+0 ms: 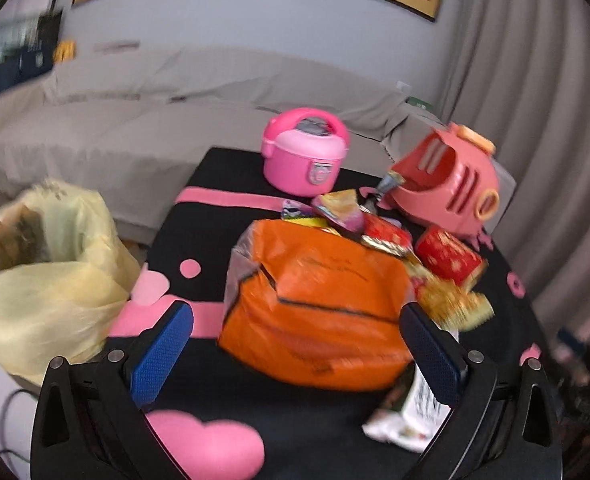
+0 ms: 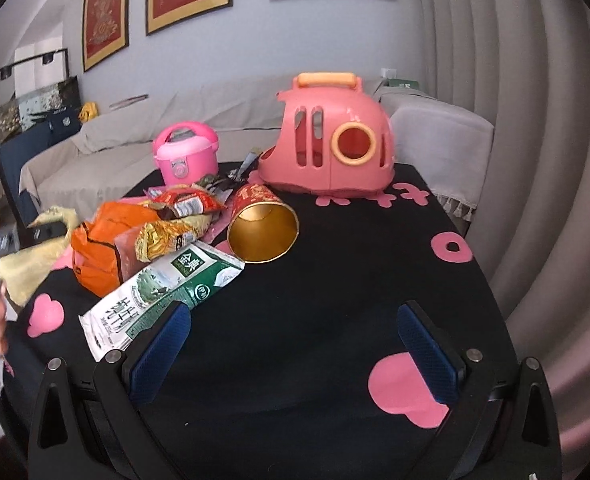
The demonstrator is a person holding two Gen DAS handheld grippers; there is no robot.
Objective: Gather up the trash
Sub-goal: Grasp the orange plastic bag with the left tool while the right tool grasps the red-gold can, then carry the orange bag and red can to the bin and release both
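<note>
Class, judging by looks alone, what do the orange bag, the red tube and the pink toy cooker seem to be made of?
Orange bag: probably thin plastic film, since it creases and shines softly.
Red tube: likely card with a printed red outside and a gold foil-like lining that gleams at its open mouth.
Pink toy cooker: moulded hard plastic, smooth and glossy, with rounded edges.

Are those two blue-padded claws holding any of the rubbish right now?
No. The left gripper is open around the crumpled orange plastic bag without pinching it; the right gripper is open over bare black tablecloth.
</note>
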